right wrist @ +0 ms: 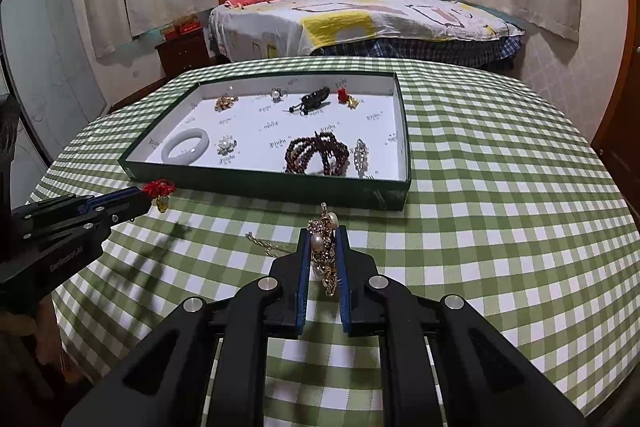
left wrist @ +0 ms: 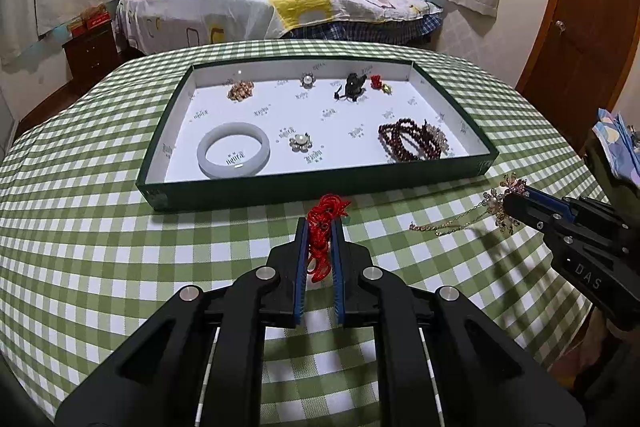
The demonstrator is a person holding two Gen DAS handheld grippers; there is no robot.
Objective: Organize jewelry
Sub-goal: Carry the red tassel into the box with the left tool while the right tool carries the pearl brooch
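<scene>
1. The tray on the tabletop already holds most of the jewelry: a pale bangle, two pearl brooches, a dark red bead bracelet, a gold cluster, a black piece and a small red charm.
2. Two pieces are not yet inside, and both are in the grippers, in front of the tray.
3. The left hand-held gripper is clenched on a red cord knot, lifted above the cloth; in the right view a small yellow stone hangs under it.
4. The right hand-held gripper is clenched on a gold pearl chain; its tail lies on the tabletop.
5. I judge the task nearly finished: only these two must go in the tray.
6. The bangle is smooth and round, the beads are glossy, the cord is soft and woven, the chain is thin and limp. The tray is shallow card, green outside and white inside.
</scene>
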